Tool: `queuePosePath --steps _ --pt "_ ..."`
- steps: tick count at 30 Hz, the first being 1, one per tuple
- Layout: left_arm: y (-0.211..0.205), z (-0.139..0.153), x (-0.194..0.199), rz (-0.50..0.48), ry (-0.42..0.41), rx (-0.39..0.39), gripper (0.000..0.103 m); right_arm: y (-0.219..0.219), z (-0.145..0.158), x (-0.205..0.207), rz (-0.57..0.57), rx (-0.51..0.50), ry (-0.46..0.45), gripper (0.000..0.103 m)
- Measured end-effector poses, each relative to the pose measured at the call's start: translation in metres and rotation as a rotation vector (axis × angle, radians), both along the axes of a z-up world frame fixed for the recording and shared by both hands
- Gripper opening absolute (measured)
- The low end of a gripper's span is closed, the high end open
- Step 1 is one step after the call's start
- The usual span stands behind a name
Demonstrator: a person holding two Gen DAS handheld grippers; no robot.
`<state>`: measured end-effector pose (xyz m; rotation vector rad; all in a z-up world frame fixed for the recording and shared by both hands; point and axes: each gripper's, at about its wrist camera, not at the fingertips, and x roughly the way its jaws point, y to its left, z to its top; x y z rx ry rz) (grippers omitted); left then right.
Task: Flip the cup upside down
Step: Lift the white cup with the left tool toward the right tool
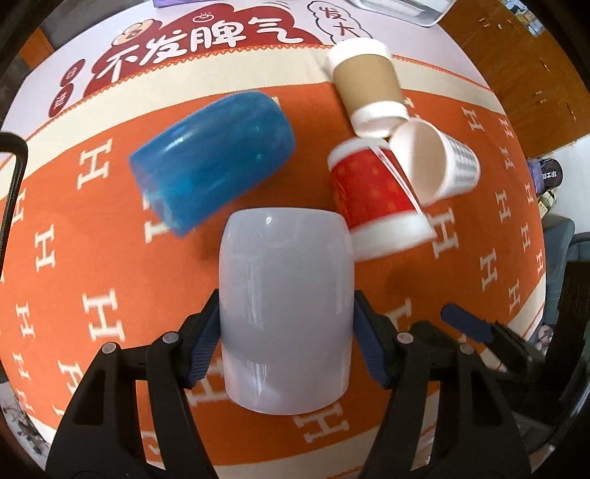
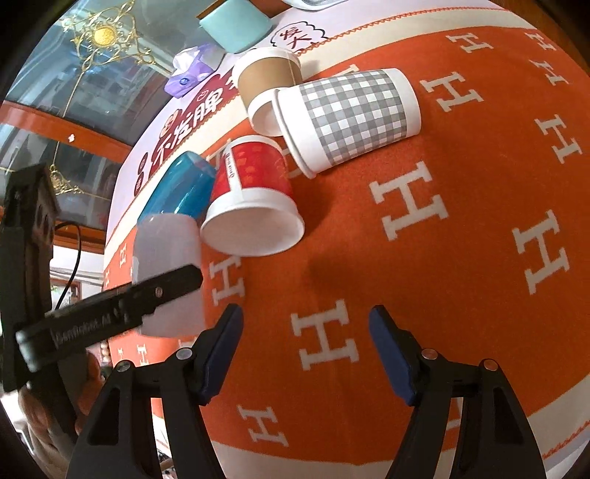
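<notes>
My left gripper (image 1: 287,331) is shut on a pale lavender cup (image 1: 285,309) and holds it above the orange cloth; the cup also shows in the right wrist view (image 2: 167,265) with the left gripper's finger across it. Beyond it a blue translucent cup (image 1: 214,158) lies on its side. A red paper cup (image 1: 372,199), a grey checked paper cup (image 2: 350,118) and a brown paper cup (image 1: 365,81) lie tipped together. My right gripper (image 2: 306,353) is open and empty, low over the cloth.
The table carries an orange cloth (image 2: 461,258) with white H marks and a red banner (image 1: 199,40) at the far side. A teal mug (image 2: 236,24) and a purple tissue pack (image 2: 191,70) sit near the far edge. A wooden floor (image 1: 516,73) lies beyond.
</notes>
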<state>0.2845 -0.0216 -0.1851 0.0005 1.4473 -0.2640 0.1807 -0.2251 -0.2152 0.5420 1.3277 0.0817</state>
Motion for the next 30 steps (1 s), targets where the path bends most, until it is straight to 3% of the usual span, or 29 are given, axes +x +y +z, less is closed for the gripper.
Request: queuePosePath --steps 7,17,30 --pt "0.014 0.003 -0.065 0.049 0.034 -0.037 0.064 0.003 0.013 -0.037 0.039 -0.018 -0.016 0.072" --pt "0.014 -0.021 -0.150 0.125 0.077 -0.080 0.064 -0.009 0.006 -0.103 0.061 -0.046 0.018 0.072" --pt "-0.005 -0.046 -0.204 0.204 0.084 -0.121 0.064 -0.027 -0.008 -0.139 0.048 -0.073 0.050 0.072"
